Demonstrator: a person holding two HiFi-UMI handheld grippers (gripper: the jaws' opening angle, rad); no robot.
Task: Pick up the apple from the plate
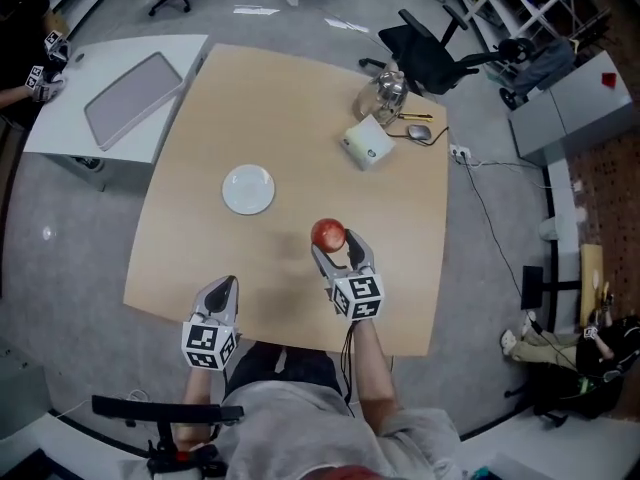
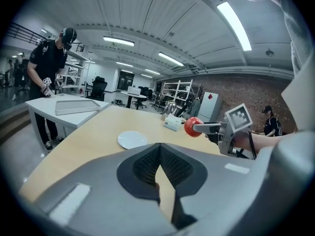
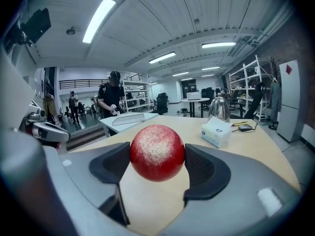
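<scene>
Right tongs point(image 1: 335, 245) are pinching the apple point(image 1: 328, 234), 1 pad on each side, and carrying it just above the desk point(image 1: 290, 118), right of centre and toward the near edge. Right forearm point(image 1: 368, 363) is reaching out from the body across the near edge, tongs pointing far. The plate point(image 1: 248, 189) is lying flat to the left and farther out, well apart from the apple. Left tongs point(image 1: 226, 290) are hovering over the near-left edge, pointing far, jaws pressed together on nothing.
</scene>
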